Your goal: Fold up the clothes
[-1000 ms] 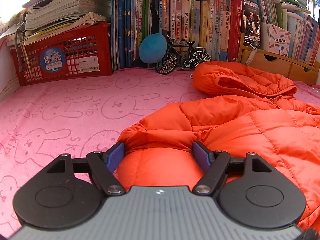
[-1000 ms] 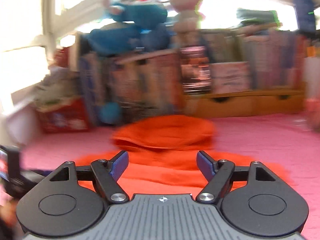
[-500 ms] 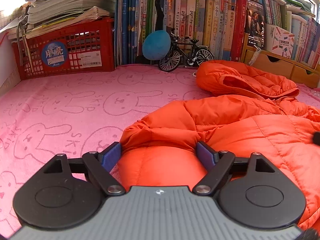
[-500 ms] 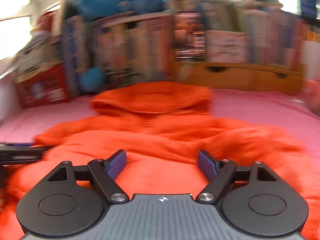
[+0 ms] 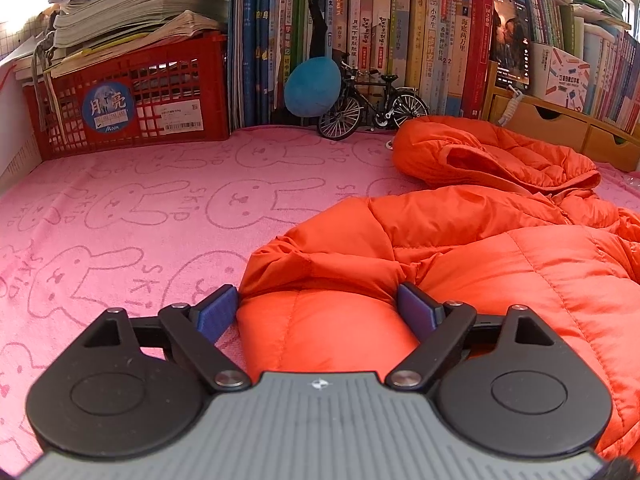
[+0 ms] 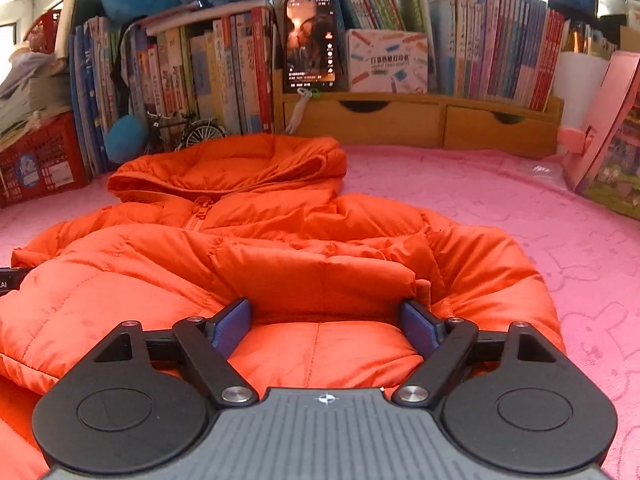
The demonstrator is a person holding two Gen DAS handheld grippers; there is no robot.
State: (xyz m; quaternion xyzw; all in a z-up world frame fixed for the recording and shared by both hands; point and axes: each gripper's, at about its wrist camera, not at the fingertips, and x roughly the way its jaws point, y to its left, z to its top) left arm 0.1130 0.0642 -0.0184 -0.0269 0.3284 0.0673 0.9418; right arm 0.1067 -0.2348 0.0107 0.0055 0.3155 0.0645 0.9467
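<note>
Right gripper point(image 6: 325, 322) dropped onto the orange jacket point(image 6: 280, 248) on the pink towel point(image 5: 120, 208); left gripper point(image 5: 318, 312) stayed put — both jaws opening, padding between them, ungripped. Folding barely begun — hood point(image 6: 240, 164) still out.

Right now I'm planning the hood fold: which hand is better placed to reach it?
Probably right: the right gripper, jaws opening, faces the hood straight ahead. From the left gripper, also opening, it lies off to the side.
</note>
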